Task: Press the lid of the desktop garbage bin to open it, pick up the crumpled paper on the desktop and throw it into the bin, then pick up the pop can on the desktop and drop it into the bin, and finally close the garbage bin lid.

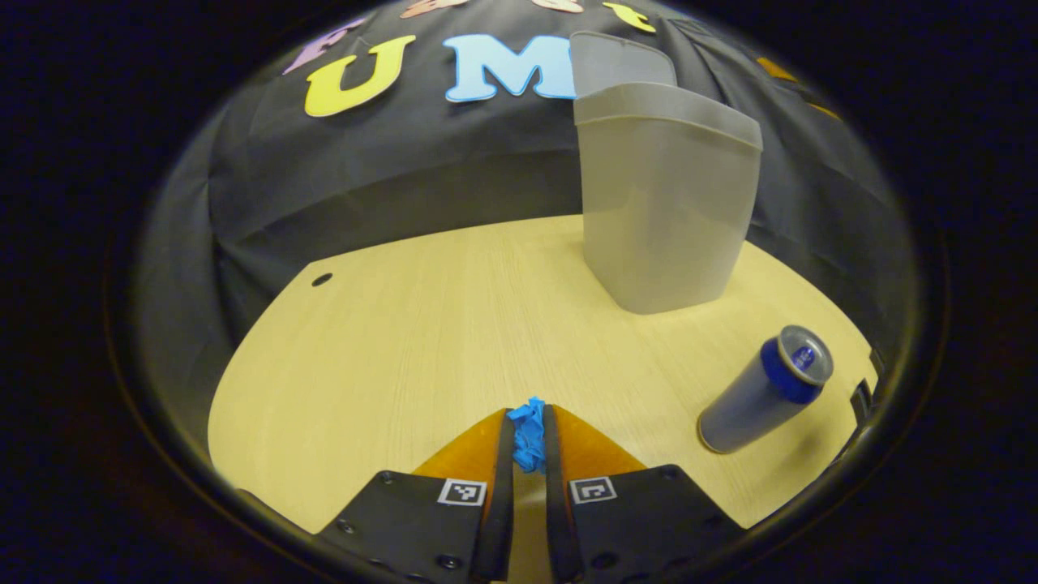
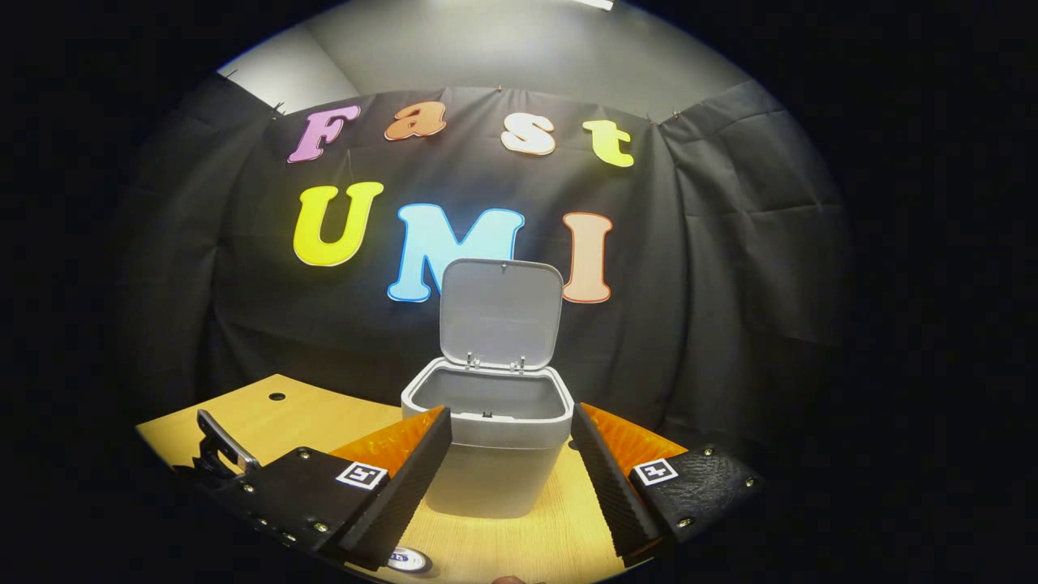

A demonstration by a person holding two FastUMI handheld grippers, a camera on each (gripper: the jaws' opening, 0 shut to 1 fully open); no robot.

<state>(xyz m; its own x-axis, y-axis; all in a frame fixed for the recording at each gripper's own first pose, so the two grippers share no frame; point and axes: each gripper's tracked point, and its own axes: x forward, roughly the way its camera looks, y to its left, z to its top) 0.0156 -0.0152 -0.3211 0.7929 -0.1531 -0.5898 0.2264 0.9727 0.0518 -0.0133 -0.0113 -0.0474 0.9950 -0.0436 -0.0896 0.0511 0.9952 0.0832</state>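
Left gripper (image 1: pixel 529 430) is clamped on the blue crumpled paper (image 1: pixel 528 434), both fingers pressing it, low over the desk (image 1: pixel 389 349). The garbage bin (image 1: pixel 665 211) stands ahead and to that gripper's right with its lid (image 2: pixel 501 312) up and mouth open, so the carry likely runs forward, rightward and up over the rim. Right gripper (image 2: pixel 511 470) is spread wide and empty just before the bin; the pop can (image 1: pixel 766 389) stands nearer than the bin, to its right.

One bin (image 1: pixel 665 211), one can (image 1: pixel 762 393), one paper (image 1: pixel 529 430).
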